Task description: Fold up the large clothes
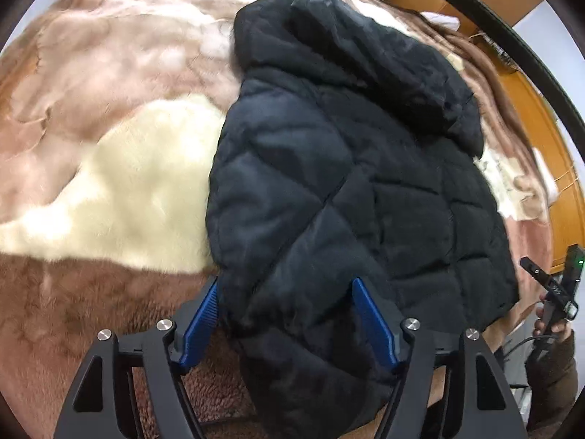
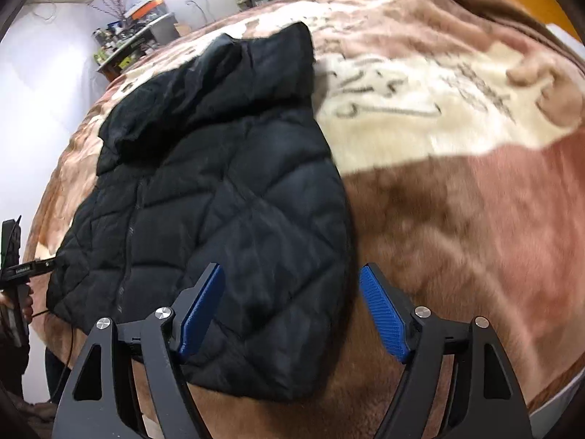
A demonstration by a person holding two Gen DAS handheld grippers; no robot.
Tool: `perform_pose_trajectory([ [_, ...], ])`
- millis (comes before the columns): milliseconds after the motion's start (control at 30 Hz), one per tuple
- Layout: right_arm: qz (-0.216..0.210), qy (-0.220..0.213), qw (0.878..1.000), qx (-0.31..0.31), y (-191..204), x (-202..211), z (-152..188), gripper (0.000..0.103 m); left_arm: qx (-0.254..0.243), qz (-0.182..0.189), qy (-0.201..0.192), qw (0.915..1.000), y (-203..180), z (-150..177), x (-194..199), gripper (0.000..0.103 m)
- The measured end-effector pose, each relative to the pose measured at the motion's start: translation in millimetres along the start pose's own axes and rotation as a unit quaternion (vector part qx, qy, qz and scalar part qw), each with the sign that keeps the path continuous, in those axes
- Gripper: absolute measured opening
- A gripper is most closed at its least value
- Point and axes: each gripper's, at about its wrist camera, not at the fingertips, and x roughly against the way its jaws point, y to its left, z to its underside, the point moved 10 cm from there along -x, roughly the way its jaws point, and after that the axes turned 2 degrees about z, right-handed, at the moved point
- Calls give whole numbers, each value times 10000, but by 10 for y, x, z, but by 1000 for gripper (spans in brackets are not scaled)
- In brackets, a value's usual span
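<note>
A black quilted hooded jacket (image 1: 358,168) lies flat on a plush blanket, hood away from me, sleeves folded in over the body. It also shows in the right wrist view (image 2: 204,197). My left gripper (image 1: 287,285) is open, its blue pads either side of the jacket's near left sleeve end, above the hem. My right gripper (image 2: 292,270) is open over the jacket's near right corner, one pad above the fabric and one above the blanket. The right gripper is also seen in the left wrist view (image 1: 555,289), the left one in the right wrist view (image 2: 18,267).
The brown, pink and cream plush blanket (image 2: 457,190) covers the bed. A wooden headboard or cabinet (image 1: 541,109) runs along the far side. A cluttered table (image 2: 135,33) stands by the white wall. A cable (image 2: 69,336) hangs at the bed's edge.
</note>
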Motion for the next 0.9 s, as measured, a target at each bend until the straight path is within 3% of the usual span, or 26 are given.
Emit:
perform_pose_trajectory([
  [267,-459,495,9977,-104,154,-253,359,77,189,251,300,9991,-84,340,-136,72],
  [333,-432,677,9965,-223,169,-319,417,76,66,163,271,9995,-127,366,-141,69],
  [367,-438,726,9960,-293,177,-334,435,76,50,113,234,9996,-136,366,-133,62],
  [433,-373,615,9971,-262,209,-308,419,59,108,112,165,9997,-154,349,-104,48],
  [633,-413,395,9979,-303,223,-166,399,23,234,245,-24,9994,-159,328,77,26],
  [733,-529,184,9980,-283,256,-3,375,18,145,289,-150,9994,-234,346,195,21],
  [900,-599,-10,9982,-16,355,314,358,17,76,495,-256,9984,-336,414,491,20],
])
